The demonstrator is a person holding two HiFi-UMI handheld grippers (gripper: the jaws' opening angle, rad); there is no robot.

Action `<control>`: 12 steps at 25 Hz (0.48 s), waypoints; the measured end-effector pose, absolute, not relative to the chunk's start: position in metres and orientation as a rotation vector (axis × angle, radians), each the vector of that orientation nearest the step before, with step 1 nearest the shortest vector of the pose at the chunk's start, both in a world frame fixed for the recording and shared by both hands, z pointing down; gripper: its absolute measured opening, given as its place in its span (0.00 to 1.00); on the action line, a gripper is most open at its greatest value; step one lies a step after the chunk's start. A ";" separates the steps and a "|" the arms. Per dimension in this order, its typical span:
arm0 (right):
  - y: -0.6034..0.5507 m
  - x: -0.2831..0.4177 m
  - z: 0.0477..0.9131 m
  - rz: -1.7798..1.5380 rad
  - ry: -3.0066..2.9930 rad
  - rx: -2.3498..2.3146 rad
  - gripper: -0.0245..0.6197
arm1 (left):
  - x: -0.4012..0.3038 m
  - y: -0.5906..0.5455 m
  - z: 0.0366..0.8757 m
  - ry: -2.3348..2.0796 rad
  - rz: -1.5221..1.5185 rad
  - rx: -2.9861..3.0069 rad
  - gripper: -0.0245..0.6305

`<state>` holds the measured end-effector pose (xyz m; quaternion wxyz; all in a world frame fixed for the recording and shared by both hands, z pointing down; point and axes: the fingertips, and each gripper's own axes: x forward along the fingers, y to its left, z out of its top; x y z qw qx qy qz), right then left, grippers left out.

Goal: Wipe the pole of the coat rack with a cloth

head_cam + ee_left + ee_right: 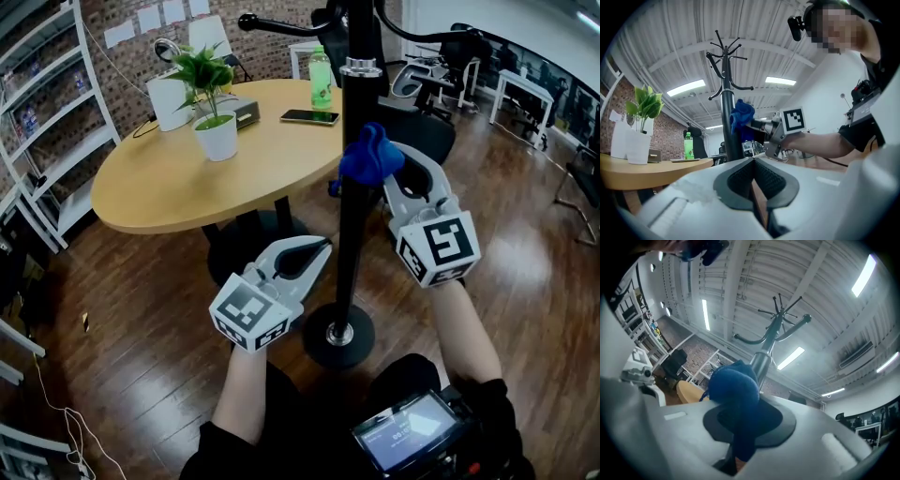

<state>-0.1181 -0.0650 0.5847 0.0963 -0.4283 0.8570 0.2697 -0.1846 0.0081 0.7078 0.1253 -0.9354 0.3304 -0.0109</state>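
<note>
Blue cloth (370, 159) bunched against black pole (350, 244).

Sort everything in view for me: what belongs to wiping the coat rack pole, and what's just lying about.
For the job:
- blue cloth, clamped by the right gripper and pressed against the pole
- coat rack pole
- left gripper, shut and empty, lower down beside the pole

Lying about:
- round table
- potted plant
- green bottle
- phone
</note>
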 end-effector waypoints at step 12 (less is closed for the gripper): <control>-0.051 -0.143 0.840 0.638 2.889 -1.459 0.10 | -0.191 0.009 0.756 0.998 -0.070 -2.792 0.04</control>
